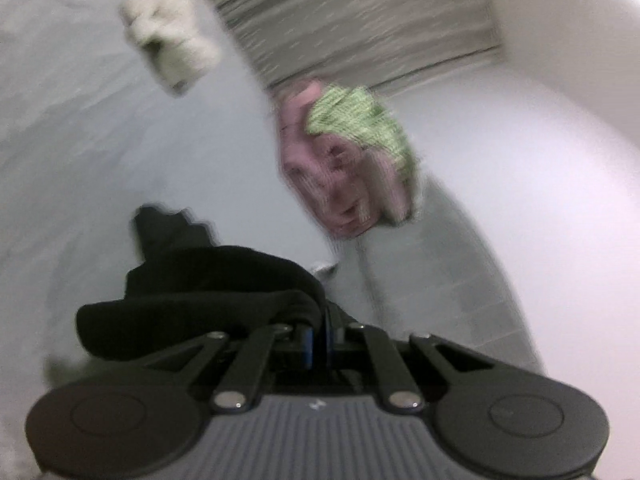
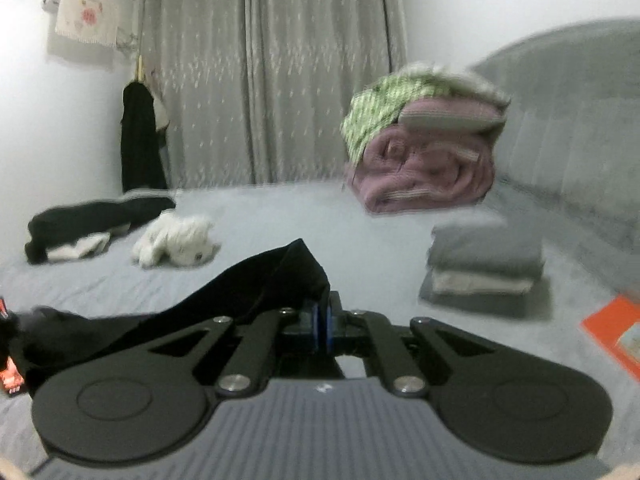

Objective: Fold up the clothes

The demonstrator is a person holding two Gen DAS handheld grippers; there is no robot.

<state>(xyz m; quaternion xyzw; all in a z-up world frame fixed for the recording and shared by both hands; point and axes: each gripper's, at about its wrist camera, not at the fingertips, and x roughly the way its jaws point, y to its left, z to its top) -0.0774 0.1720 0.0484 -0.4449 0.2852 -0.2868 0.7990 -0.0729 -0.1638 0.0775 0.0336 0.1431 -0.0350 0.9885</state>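
Grey bed (image 2: 280,216), both tongs (image 1: 319,340) (image 2: 322,326) pinching black garment (image 2: 240,300), right view alone shows grey folded stack (image 2: 486,264).

— What sort of place is this?

— A bedroom in a home. The grey bed (image 2: 280,216) fills the floor of the view, with a padded headboard (image 2: 580,120) at three o'clock.

— What else shows it?

— Long grey curtains (image 2: 272,72) at twelve o'clock, a dark coat (image 2: 140,136) hanging at ten o'clock, a cloth picture (image 2: 86,10) on the wall at eleven, and folded blankets (image 2: 420,152) stacked at one o'clock.
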